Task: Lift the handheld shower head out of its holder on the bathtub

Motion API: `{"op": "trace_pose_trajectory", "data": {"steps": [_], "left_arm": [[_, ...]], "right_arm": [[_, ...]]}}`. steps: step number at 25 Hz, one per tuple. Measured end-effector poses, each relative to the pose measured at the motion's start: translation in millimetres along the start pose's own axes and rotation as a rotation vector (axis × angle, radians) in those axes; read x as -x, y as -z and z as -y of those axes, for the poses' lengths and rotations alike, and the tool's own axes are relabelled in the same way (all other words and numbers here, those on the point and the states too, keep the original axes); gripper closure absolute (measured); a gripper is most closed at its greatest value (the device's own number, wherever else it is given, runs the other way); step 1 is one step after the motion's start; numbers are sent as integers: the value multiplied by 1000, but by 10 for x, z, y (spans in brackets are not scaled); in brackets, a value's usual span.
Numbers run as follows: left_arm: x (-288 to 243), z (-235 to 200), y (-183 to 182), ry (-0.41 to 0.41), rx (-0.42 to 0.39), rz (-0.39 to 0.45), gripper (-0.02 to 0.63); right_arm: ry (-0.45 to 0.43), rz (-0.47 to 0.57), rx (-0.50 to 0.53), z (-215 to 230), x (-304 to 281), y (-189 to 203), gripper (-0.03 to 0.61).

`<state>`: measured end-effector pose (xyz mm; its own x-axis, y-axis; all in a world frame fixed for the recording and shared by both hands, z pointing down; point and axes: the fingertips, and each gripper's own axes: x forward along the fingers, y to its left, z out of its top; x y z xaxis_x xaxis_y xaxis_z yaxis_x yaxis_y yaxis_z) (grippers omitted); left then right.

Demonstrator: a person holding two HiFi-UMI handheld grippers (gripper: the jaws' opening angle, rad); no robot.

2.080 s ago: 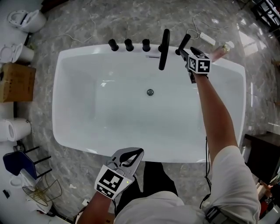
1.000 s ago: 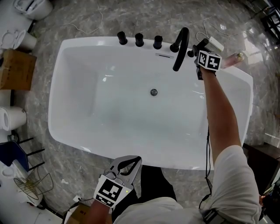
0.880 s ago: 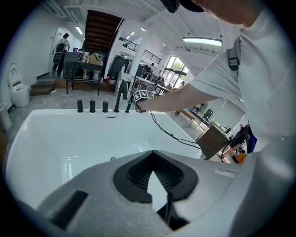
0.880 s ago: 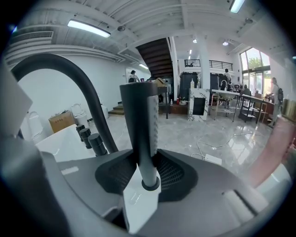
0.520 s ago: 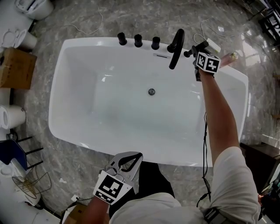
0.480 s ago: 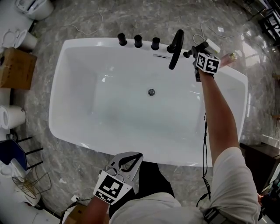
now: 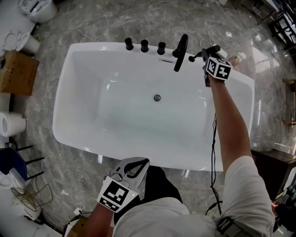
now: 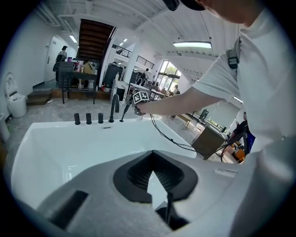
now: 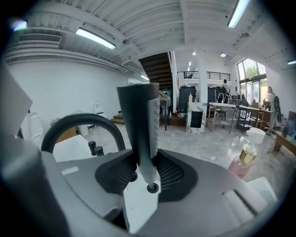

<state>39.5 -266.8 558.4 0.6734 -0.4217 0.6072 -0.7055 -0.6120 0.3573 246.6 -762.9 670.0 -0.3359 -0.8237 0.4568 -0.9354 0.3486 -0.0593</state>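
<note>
The black handheld shower head (image 7: 199, 54) is at the white bathtub's (image 7: 61, 106) far right corner, to the right of the arched black spout (image 7: 180, 52) and three black knobs (image 7: 144, 45). My right gripper (image 7: 206, 54) is shut on its handle. In the right gripper view the handle (image 9: 138, 120) stands upright between the pads, its lower end free in the air above the rim, with the right gripper (image 9: 147, 171) clamped round it. My left gripper (image 7: 141, 163) hangs over the tub's near edge, shut and with nothing in it (image 8: 152, 155).
A pink soap bottle (image 7: 236, 59) stands on the floor past the far right corner (image 9: 245, 159). A cardboard box (image 7: 16, 71) and white toilets (image 7: 34, 9) line the left side. Dark furniture (image 7: 277, 162) is at the right. A black cable (image 7: 213, 152) hangs from my right arm.
My right gripper has risen with the shower head in it, and the handle now stands off the tub rim. My left gripper has lifted slightly by the near edge.
</note>
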Motion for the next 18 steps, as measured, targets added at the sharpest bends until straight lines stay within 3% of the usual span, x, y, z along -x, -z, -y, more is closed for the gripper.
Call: {"op": "trace_pose_trajectory", "data": {"steps": [18], "left_arm": [[468,378,-82,41,-77,32,607]], "right_arm": [[3,82,28,-267,1033,-626,431]]}}
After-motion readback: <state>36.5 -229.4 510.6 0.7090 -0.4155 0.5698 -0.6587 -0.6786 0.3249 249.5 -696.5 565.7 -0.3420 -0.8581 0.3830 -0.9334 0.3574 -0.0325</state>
